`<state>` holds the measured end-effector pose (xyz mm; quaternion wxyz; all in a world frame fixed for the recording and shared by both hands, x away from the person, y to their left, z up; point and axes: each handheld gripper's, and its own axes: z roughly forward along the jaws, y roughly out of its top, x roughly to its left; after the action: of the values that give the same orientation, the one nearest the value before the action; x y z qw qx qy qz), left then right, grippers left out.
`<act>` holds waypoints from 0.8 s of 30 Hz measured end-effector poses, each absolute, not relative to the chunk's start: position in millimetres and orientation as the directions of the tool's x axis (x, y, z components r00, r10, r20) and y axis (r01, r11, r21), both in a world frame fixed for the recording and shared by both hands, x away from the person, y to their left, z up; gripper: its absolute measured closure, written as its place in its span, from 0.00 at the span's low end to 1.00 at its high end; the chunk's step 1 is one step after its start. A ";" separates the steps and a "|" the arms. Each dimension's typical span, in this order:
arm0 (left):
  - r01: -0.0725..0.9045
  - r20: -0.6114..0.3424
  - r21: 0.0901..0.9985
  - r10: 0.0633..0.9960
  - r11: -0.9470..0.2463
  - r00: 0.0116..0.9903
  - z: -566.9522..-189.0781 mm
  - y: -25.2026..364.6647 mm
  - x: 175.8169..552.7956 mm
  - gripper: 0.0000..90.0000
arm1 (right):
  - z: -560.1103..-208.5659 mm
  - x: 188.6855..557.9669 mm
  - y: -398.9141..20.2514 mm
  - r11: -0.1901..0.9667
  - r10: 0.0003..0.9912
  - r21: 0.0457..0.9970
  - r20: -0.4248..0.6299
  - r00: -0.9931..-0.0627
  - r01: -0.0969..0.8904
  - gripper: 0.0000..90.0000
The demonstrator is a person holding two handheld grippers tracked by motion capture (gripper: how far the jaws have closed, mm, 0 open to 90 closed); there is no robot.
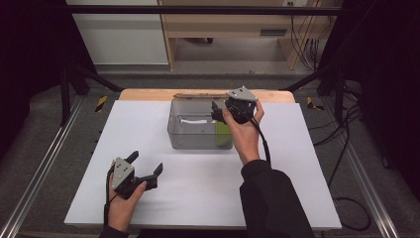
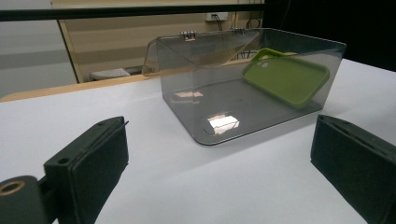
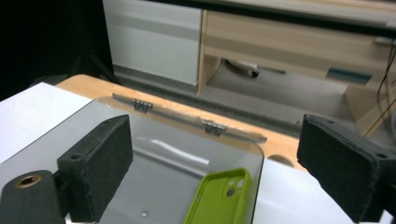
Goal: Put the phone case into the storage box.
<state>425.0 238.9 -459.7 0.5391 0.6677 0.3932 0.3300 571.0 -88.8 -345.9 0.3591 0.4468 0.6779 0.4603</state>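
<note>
Seems a drop-off step: green phone case [image 1: 223,134] lying tilted inside the clear box [image 1: 198,141], leaning against the box's right wall, camera cutout toward the far hinged side. Right tongs [image 1: 216,112] hovering above the box's right half, jaws spread wide, holding nothing; in the right gripper view the phone case [image 3: 219,198] sits just below, between the jaws but apart from them. Left tongs [image 1: 147,164] parked on the table [image 1: 307,163] well in front of the box and off to its left, also wide open and empty.

To finish cleanly: lift straight up, clear of the box rim, before swinging away; avoid brushing the right wall or the open lid [image 3: 187,122] lying back behind the box. Plenty of bare table right of and in front of the box; far table edge close behind the lid
</note>
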 end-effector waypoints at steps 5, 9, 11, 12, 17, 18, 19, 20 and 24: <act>0.168 0.018 0.980 0.881 -0.110 0.473 -459.6 238.7 425.3 0.05 | -343.7 567.8 -90.2 0.177 0.932 0.955 -0.086 -0.351 0.236 0.08; 0.170 0.016 0.979 0.881 -0.109 0.472 -459.7 239.7 425.3 0.05 | -343.1 564.5 -92.8 0.179 0.930 0.964 -0.101 -0.353 0.198 0.08; 0.170 0.017 0.979 0.881 -0.110 0.472 -459.8 240.1 425.2 0.05 | -344.0 563.1 -95.2 0.181 0.929 0.967 -0.109 -0.353 0.178 0.07; 0.170 0.019 0.979 0.881 -0.112 0.472 -459.9 240.3 425.1 0.05 | -344.9 562.5 -96.6 0.182 0.927 0.969 -0.113 -0.357 0.168 0.07; 0.170 0.020 0.979 0.881 -0.113 0.472 -459.6 239.8 425.6 0.05 | -351.7 560.6 -103.5 0.182 0.923 0.975 -0.125 -0.364 0.126 0.07; 0.170 0.020 0.979 0.881 -0.114 0.472 -459.6 239.7 425.7 0.05 | -352.8 560.2 -104.8 0.184 0.921 0.975 -0.128 -0.369 0.123 0.07; 0.169 0.020 0.979 0.881 -0.113 0.472 -459.5 239.6 425.6 0.04 | -353.9 559.6 -105.9 0.189 0.918 0.975 -0.134 -0.373 0.116 0.07; 0.169 0.021 0.979 0.882 -0.114 0.472 -459.4 239.6 425.4 0.05 | -354.7 558.8 -107.1 0.183 0.918 0.977 -0.129 -0.375 0.112 0.07; 0.170 0.012 0.980 0.881 -0.105 0.473 -458.6 241.8 425.0 0.04 | -357.3 554.7 -111.7 0.162 0.918 0.982 -0.113 -0.379 0.100 0.07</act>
<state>425.0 241.8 -458.6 0.5405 0.6666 0.3941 0.3289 554.7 -111.7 -357.3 0.3967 0.3911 0.6510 0.5156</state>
